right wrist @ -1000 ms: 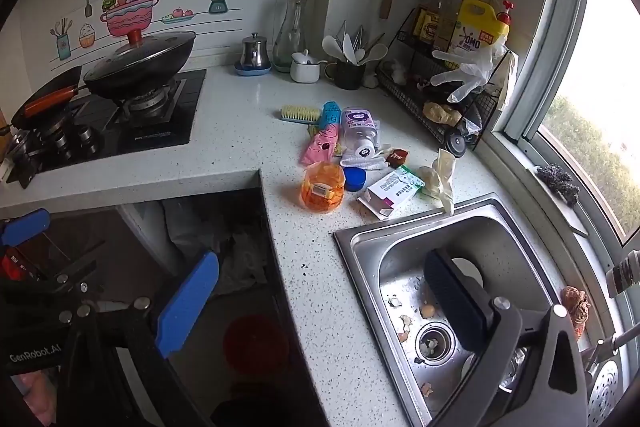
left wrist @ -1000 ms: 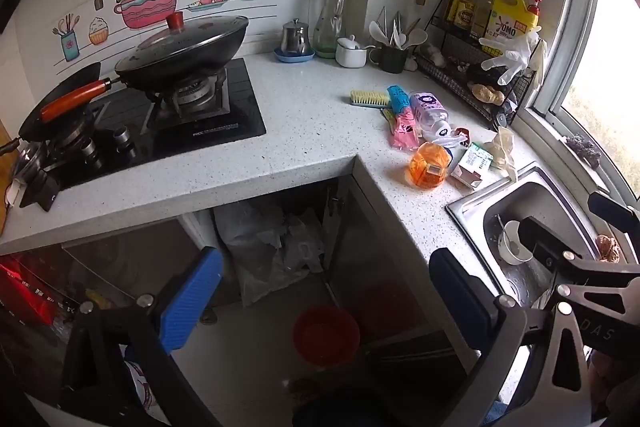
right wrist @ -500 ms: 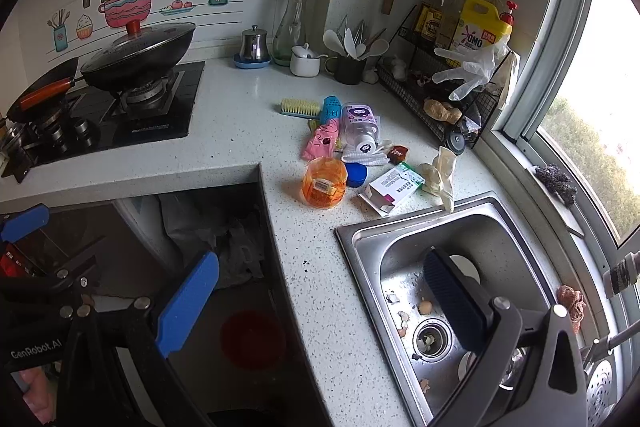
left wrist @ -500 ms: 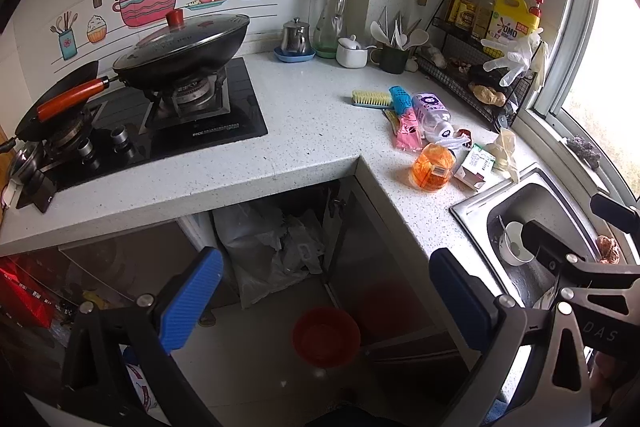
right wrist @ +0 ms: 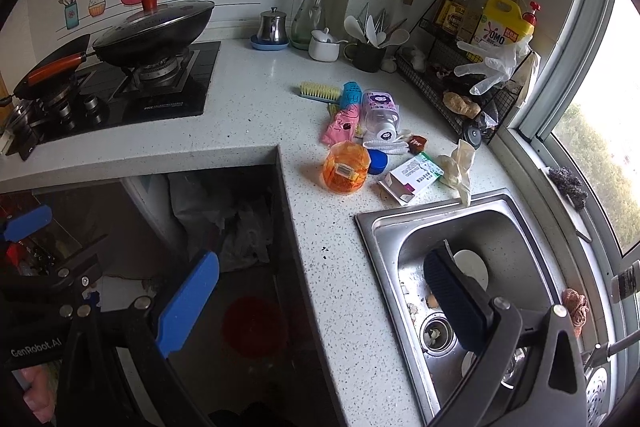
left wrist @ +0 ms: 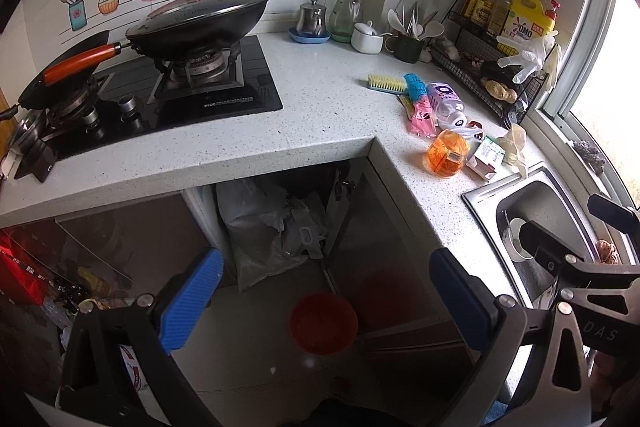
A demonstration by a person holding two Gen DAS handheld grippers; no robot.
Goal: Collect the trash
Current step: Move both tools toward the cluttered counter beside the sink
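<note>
I hold my left gripper (left wrist: 324, 301) and right gripper (right wrist: 320, 297) both spread wide and empty, back from the white counter (right wrist: 256, 115), where the trash lies clustered beside the sink (right wrist: 492, 211): an orange tub (right wrist: 346, 173), a pink wrapper (right wrist: 340, 125), a small carton (right wrist: 412, 177)

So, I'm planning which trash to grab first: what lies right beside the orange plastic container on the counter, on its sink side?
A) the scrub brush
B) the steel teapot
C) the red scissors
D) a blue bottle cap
D: the blue bottle cap sits against the orange container; both hand-held grippers, left and right, are open and empty.
</note>
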